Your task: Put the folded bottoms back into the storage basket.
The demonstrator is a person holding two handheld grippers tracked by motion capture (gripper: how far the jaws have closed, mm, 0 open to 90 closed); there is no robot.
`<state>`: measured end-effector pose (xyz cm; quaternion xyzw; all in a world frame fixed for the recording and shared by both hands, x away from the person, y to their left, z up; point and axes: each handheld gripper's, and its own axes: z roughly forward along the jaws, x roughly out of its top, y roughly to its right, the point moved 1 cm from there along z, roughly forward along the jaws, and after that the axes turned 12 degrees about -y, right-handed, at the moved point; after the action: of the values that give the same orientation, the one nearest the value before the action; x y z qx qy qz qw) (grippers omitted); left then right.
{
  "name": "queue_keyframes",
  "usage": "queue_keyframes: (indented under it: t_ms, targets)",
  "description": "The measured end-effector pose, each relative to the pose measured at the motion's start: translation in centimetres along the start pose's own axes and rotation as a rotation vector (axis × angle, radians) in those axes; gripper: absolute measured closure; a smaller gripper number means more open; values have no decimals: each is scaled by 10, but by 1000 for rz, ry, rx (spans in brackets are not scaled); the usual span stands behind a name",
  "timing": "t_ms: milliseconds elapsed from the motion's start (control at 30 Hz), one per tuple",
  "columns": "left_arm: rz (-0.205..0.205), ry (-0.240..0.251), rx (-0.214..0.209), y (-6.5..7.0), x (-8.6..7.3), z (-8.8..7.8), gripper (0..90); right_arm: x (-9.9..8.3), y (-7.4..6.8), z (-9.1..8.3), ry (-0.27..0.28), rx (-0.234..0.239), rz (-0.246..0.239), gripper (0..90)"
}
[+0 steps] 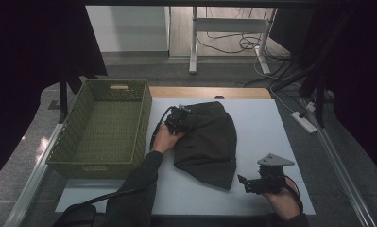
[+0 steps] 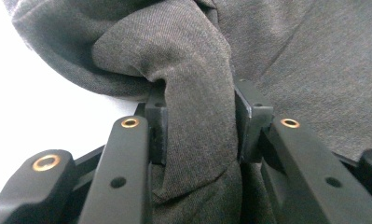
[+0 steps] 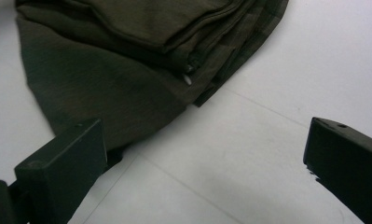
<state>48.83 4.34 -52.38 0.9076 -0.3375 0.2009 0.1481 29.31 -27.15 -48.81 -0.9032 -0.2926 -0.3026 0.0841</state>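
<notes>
White table (image 1: 271, 142) surface carried the work, with a green woven basket (image 1: 106, 127) standing at its left side and bare floor and desk legs beyond the far edge. On the table lay a dark folded garment (image 1: 209, 142), its long axis running from the far end, by the left hand, toward the near end, by the right.

The left gripper (image 1: 179, 119) sat at the garment's far left corner. In the left gripper view its fingers (image 2: 158, 119) were clamped on a bunched ridge of the cloth (image 2: 197, 107), the fabric pinched upright between the two pads and spilling past them on both sides. So that end of the garment lay directly within the left fingers.

The right gripper (image 1: 247, 182) hovered near the front edge, just off the garment's near tip. Its fingers (image 3: 62, 163) stood wide apart with nothing between them but bare table. In the right gripper view the stacked hem of the garment (image 3: 141, 60) lay ahead of the fingers and toward the left one, close but not touching either pad.

I judged that the coming move hinged on that gap: the near corner lay just ahead of the open right fingers, making the right hand the nearer one to take it, probably so both ends could be lifted toward the basket beyond the left fingers.
</notes>
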Motion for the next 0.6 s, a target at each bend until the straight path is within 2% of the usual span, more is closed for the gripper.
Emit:
queue_keyframes:
  t_ms: [200,400,600]
  targets:
    - [9,0,22,3,0,0,636,13,3,9,-13,32,38,0]
    - [1,-1,18,2,0,0,636,27,5,23,-47,37,38,0]
    - [3,1,14,2,-1,0,634,41,6,35,-67,54,60,0]
